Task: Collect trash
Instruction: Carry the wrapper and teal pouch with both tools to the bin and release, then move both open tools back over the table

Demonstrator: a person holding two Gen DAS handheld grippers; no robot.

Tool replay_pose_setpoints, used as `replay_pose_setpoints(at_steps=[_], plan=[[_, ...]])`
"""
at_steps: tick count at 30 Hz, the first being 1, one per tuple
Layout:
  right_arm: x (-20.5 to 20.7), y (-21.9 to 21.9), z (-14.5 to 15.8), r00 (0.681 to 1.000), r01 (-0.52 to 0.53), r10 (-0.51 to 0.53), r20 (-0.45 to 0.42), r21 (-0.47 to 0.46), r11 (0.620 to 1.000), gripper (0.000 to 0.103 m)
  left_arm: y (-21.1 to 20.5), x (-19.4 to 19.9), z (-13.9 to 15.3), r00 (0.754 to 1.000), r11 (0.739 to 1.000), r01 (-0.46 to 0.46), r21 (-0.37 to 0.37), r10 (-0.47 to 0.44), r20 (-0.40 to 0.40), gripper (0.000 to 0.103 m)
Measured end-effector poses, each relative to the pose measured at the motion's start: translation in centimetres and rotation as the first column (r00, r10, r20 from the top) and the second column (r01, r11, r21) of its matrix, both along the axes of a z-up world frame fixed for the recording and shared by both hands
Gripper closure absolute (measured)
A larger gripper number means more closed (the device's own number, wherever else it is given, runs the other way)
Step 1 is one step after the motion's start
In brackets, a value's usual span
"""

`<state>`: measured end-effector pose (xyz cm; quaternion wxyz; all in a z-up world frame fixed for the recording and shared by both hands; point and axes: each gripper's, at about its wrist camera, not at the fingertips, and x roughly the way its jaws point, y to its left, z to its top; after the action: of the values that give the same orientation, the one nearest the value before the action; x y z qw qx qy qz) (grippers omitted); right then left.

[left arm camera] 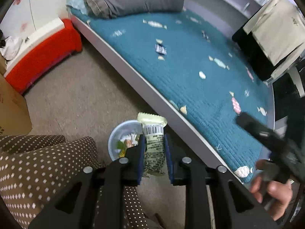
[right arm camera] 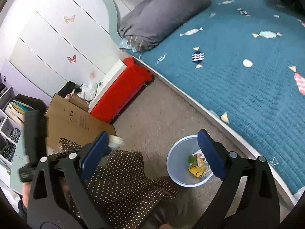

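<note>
Between left tool point(left arm camera: 154, 148) jaws — pale wrapper point(left arm camera: 153, 143), above bin point(left arm camera: 122, 133)

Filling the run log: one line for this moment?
left gripper: wrapper between jaws | right gripper: open, empty | bin: below, holds trash

Teal quilted bed cover point(right arm camera: 238, 80), candy print. Grey pillow point(right arm camera: 164, 13) at its head. Red bench point(right arm camera: 122, 89) beside cardboard box point(right arm camera: 76, 122). Beige carpet point(right arm camera: 156, 118).
</note>
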<state>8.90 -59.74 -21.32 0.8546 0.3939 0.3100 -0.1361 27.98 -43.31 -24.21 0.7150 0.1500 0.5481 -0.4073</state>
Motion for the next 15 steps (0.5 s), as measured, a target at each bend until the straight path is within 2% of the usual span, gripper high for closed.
replay_pose_setpoints(at_steps=[1, 2, 3, 8, 11, 15], plan=[[-0.2, 0.1, 0.2, 1.000, 0.000, 0.000, 0.003, -0.003, 1.000, 0.010, -0.3, 0.3, -0.4, 1.000, 1.000, 0.003, 0.017, -0.003, -0.009, 0.054], [-0.3, 0.2, 0.3, 1.000, 0.001, -0.001, 0.004, -0.004, 1.000, 0.010, -0.5, 0.5, -0.7, 1.000, 1.000, -0.001, 0.031, 0.002, -0.010, 0.024], [-0.3, 0.3, 0.4, 1.000, 0.002, -0.002, 0.003, -0.007, 1.000, 0.010, -0.3, 0.7, -0.9, 1.000, 0.999, -0.019, 0.040, 0.019, 0.004, 0.016], [-0.1, 1.7, 0.7, 1.000, -0.006, 0.005, -0.005, -0.021, 1.000, 0.006, 1.3, 1.2, 0.3, 0.998, 0.998, -0.069, 0.005, 0.069, 0.014, 0.016], [0.3, 2.9, 0.9, 1.000, -0.012, 0.010, -0.029, -0.040, 0.999, 0.006, 3.1, 0.8, 2.2, 0.993, 0.995, -0.095, -0.028, 0.097, 0.068, 0.014], [0.8, 5.1, 2.2, 0.999, -0.031, 0.029, -0.034, -0.078, 0.996, 0.006, 6.0, -0.4, 5.7, 0.975, 0.986, -0.144, -0.082, 0.156, 0.157, 0.012]])
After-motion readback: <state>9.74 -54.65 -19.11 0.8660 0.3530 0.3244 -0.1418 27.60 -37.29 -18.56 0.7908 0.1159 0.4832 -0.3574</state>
